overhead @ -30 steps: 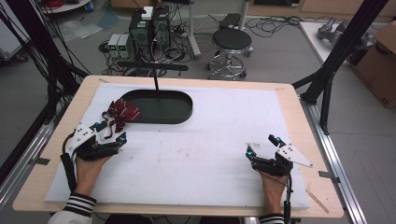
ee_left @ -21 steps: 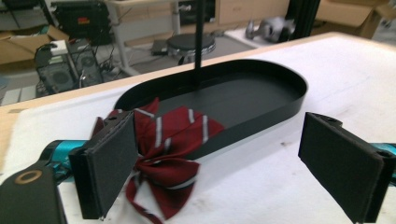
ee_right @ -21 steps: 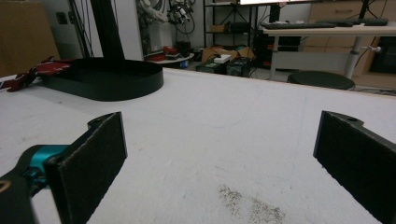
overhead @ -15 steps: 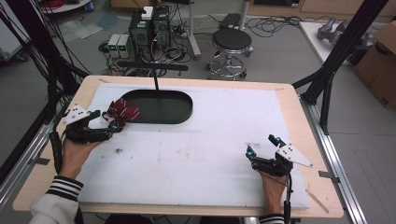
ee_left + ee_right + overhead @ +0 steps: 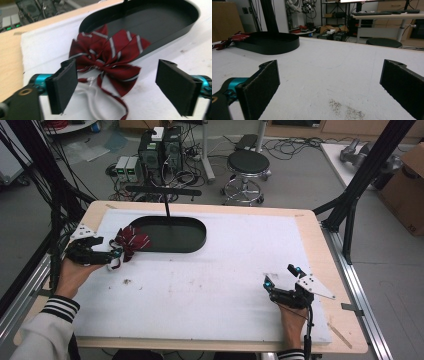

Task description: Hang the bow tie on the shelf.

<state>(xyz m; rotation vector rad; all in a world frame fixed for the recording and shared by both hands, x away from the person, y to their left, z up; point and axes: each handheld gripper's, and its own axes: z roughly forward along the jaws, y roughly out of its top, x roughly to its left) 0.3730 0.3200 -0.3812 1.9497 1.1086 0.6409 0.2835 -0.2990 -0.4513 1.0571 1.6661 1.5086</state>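
One item: bow tie [image 5: 110, 56], dark red with pale stripes, draped over the near rim of the black oval tray [image 5: 172, 30], its white strap trailing on the white mat [image 5: 215, 285].
Handling: light, limp fabric; probably bunches when pinched.
Grip spot: centre knot.
Left gripper [image 5: 117, 87]: jaws wide, just been closing a little, bow ahead of them, nothing pinched.
Right gripper [image 5: 329, 85]: jaws wide, empty, well apart from the bow.

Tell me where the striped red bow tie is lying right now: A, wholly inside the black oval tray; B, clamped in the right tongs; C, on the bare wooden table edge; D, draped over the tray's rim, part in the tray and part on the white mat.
D: the bow tie lies across the rim of the black oval tray, its lower end and strap on the white mat.
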